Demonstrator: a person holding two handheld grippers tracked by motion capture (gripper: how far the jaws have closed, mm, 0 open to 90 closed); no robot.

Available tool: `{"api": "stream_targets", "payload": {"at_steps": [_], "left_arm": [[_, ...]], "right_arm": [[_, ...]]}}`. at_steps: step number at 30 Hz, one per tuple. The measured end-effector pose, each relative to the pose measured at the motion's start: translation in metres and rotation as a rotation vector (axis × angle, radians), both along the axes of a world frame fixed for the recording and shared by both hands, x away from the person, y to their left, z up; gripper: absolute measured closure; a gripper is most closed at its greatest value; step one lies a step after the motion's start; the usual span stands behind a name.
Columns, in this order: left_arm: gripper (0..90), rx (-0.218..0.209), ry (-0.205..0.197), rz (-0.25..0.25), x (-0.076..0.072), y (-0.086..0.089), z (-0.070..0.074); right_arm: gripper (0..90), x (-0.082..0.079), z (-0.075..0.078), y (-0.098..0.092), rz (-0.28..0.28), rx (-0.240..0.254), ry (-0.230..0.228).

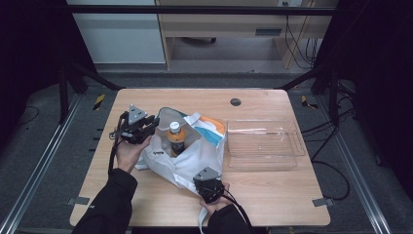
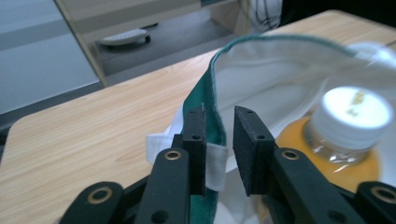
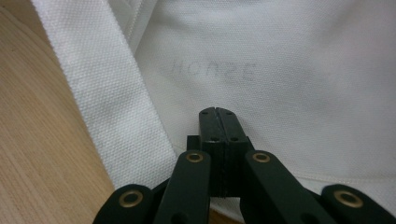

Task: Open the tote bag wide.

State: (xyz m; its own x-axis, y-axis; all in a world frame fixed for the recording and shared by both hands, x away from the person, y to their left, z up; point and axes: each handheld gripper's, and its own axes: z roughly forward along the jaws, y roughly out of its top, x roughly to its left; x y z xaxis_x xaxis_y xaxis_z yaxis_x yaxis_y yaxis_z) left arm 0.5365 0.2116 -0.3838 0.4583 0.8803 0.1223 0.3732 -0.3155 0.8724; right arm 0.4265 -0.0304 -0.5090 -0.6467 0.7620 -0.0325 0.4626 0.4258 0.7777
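Observation:
A white cloth bag [image 1: 192, 158] with a green-edged rim lies in the middle of the wooden table [image 1: 272, 190], its mouth facing up. Inside it stands an orange drink bottle [image 1: 176, 139] with a white cap. My left gripper [image 1: 150, 127] is at the bag's left rim. In the left gripper view its jaws [image 2: 219, 121] stand a little apart around the green rim [image 2: 212, 93], the right pad clear of the cloth, with the bottle [image 2: 350, 121] just beyond. My right gripper [image 1: 204, 179] sits at the bag's near edge. Its jaws [image 3: 218, 112] are pressed together over the white fabric [image 3: 289, 56].
A clear plastic tray [image 1: 292, 146] stands empty to the right of the bag. A white strap [image 3: 107, 102] of the bag runs along the wood beside my right gripper. A round cable hole [image 1: 235, 102] sits near the table's far edge.

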Motion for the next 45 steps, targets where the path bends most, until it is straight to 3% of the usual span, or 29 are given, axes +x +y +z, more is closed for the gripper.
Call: {"api": "stream_targets", "payload": {"at_steps": [7, 11, 15, 19, 29, 37, 43, 45], "left_arm": [[81.0, 0.0, 0.031, 0.018, 0.015, -0.006, -0.007], [82.2, -0.023, 0.038, 0.036, 0.024, -0.008, -0.01], [82.7, -0.007, 0.066, 0.047, 0.034, -0.012, -0.02], [82.7, -0.032, 0.084, 0.05, 0.041, -0.013, -0.03], [82.3, -0.009, 0.115, 0.036, 0.049, -0.021, -0.05], [77.5, -0.032, 0.094, 0.022, 0.034, -0.011, -0.035], [71.0, -0.041, 0.063, 0.017, 0.001, 0.007, -0.021], [69.6, -0.068, 0.056, 0.016, -0.012, 0.013, -0.018]], "right_arm": [[90.0, 0.0, 0.0, 0.0, -0.002, 0.0, 0.001], [90.0, 0.0, 0.0, 0.0, -0.001, -0.002, -0.001], [90.0, 0.0, 0.0, 0.0, 0.001, 0.001, 0.001], [90.0, 0.001, 0.0, 0.0, 0.004, 0.002, 0.0], [90.0, 0.001, 0.0, 0.001, 0.005, 0.004, 0.0], [90.0, 0.001, 0.0, 0.0, 0.004, 0.006, 0.005], [84.8, 0.003, 0.001, -0.006, -0.005, 0.051, 0.027], [83.0, 0.003, 0.004, -0.008, 0.003, 0.058, 0.01]]}}
